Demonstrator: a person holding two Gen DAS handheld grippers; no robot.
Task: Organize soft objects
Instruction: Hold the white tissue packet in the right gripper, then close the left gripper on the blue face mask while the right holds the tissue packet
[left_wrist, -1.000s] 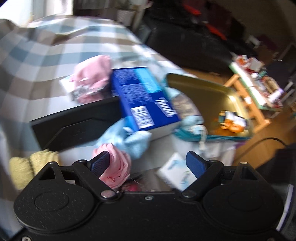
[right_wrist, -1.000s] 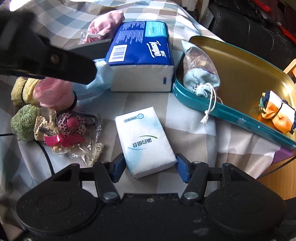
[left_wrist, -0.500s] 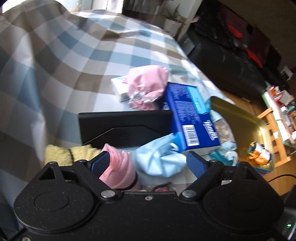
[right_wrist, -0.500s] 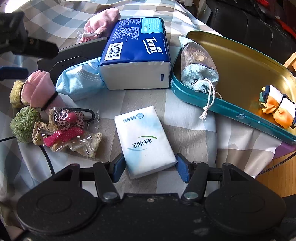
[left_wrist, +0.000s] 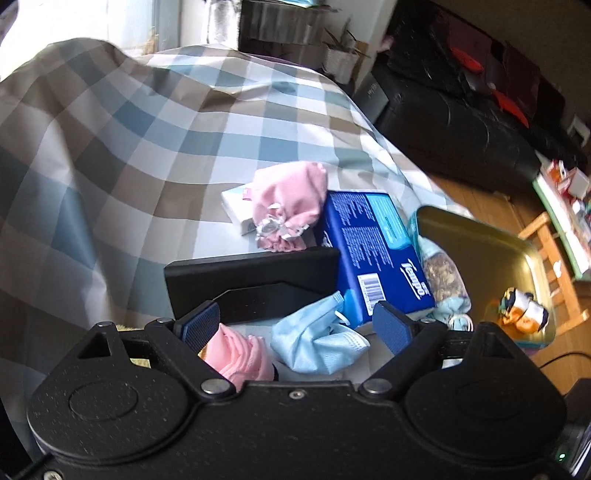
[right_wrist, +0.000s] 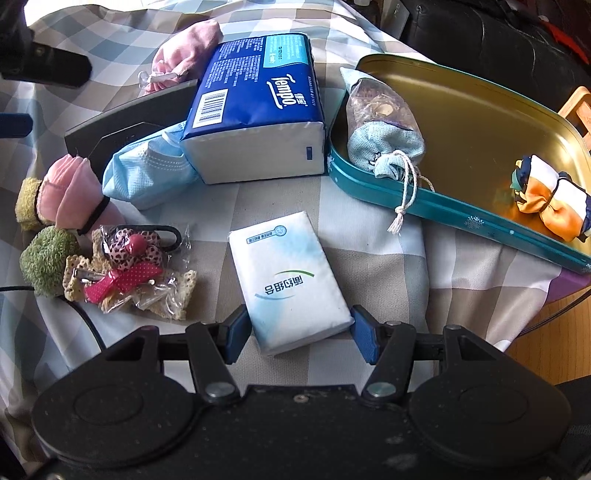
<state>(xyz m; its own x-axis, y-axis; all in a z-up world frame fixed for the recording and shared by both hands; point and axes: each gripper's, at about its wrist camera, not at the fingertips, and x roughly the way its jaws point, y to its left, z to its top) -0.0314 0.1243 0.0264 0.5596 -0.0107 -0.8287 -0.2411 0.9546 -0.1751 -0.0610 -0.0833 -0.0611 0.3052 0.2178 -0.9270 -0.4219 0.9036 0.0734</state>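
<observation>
My left gripper (left_wrist: 297, 325) is open above a rolled pink cloth (left_wrist: 236, 356) and a crumpled light blue face mask (left_wrist: 317, 341). My right gripper (right_wrist: 297, 332) is open around the near end of a white tissue pack (right_wrist: 290, 282) lying on the checked cloth. A blue Tempo tissue pack (right_wrist: 258, 99) lies beside a teal tin tray (right_wrist: 458, 206) with a gold inside. In the tray lie a drawstring pouch (right_wrist: 382, 129) and an orange and white scarf bundle (right_wrist: 550, 199). A pink pouch (left_wrist: 286, 201) lies behind the Tempo pack.
A black flat stand (left_wrist: 255, 284) lies left of the Tempo pack. Green and yellow scrunchies (right_wrist: 44, 254) and bagged hair bows (right_wrist: 129, 266) lie at the left. The table edge drops to a wooden floor (right_wrist: 554, 339) at the right. A black sofa (left_wrist: 461, 122) stands behind.
My left gripper has pulled back and swung left, so the pink cloth and mask now sit between its fingers. My right gripper has stayed still around the white tissue pack.
</observation>
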